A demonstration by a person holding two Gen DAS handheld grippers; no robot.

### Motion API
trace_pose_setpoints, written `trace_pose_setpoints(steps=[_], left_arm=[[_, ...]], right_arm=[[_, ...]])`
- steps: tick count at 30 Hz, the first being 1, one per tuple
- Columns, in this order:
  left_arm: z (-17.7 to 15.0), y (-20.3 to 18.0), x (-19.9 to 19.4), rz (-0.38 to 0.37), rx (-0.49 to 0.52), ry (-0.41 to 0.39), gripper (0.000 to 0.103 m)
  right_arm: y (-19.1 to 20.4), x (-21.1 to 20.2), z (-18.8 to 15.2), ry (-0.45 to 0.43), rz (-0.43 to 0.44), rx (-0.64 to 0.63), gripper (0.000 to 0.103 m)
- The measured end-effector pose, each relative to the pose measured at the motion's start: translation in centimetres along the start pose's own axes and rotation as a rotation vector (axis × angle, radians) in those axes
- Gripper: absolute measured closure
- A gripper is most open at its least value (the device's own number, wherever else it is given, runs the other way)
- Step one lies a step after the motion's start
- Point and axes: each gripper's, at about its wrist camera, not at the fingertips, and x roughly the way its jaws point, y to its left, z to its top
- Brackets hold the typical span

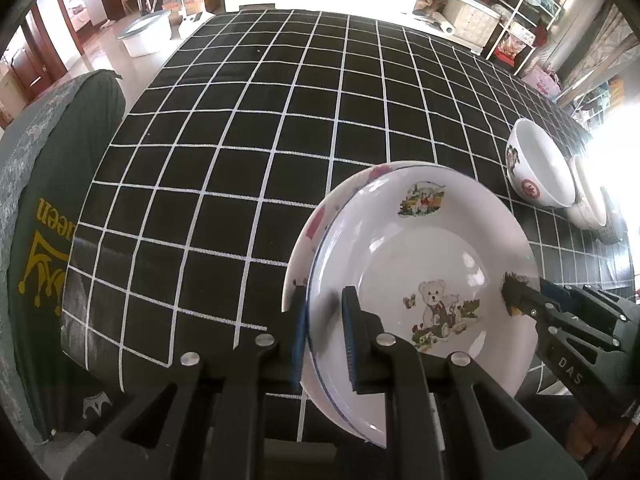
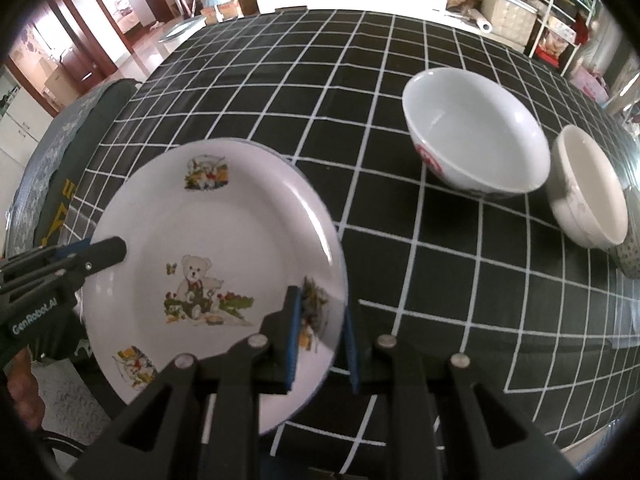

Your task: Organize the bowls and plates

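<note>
Both hand-held grippers, left [image 1: 326, 334] and right [image 2: 320, 334], clench opposite rims of the teddy-bear plate [image 2: 224, 240].

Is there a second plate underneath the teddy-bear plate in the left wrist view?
Yes, a second plate's rim with pink marks sticks out from under the left edge of the teddy-bear plate.

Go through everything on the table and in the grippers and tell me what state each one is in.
Bear plate: held at opposite rim edges by both grippers, stacked on another plate.
Lower plate: under the bear plate, only its rim shows.
Left gripper: shut on the plate rims.
Right gripper: shut on the bear plate's rim.
Large white bowl: upright, empty, on the tablecloth.
Small bowl: upright, empty, beside the large one.
</note>
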Motion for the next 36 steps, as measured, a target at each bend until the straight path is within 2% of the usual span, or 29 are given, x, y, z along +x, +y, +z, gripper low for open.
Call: trace_pose_setpoints(steps=[2,6,9,16,23,27,36], left_arm=[[-0.3,-0.1,-0.4,0.027,-0.009,0.0,0.088],[-0.7,-0.8,-2.5,0.088,0.018,-0.058,0.088],[-0.6,-1.2,-4.6,0.065,0.016,-0.101,0.088],[0.0,-3.9,-8.9,-0.095,0.054,-0.188,0.084],[0.4,-6.8,-12.1,-0.184,0.116,-0.235,0.084],[0.3,-8.2,-13.6,-0.185,0.161,-0.256,0.084],[-1.1,-10.7,-16.9,-0.155,0.203,-0.306,0.084]], right_arm=[[0.1,-0.1,0.0,-0.001,-0.003,-0.008,0.079],[-0.6,-1.8,-0.3,-0.04,-0.002,0.014,0.079],[-0.9,-3.4,-0.4,-0.067,-0.029,0.011,0.079],[-0.6,-8.1,-0.2,-0.137,-0.012,0.021,0.079],[-0.2,-12.9,-0.2,-0.202,-0.079,0.034,0.079],[-0.5,-15.6,-1.0,-0.261,-0.066,0.071,0.079],[-1.8,-18.8,-2.1,-0.313,-0.054,0.099,0.079]])
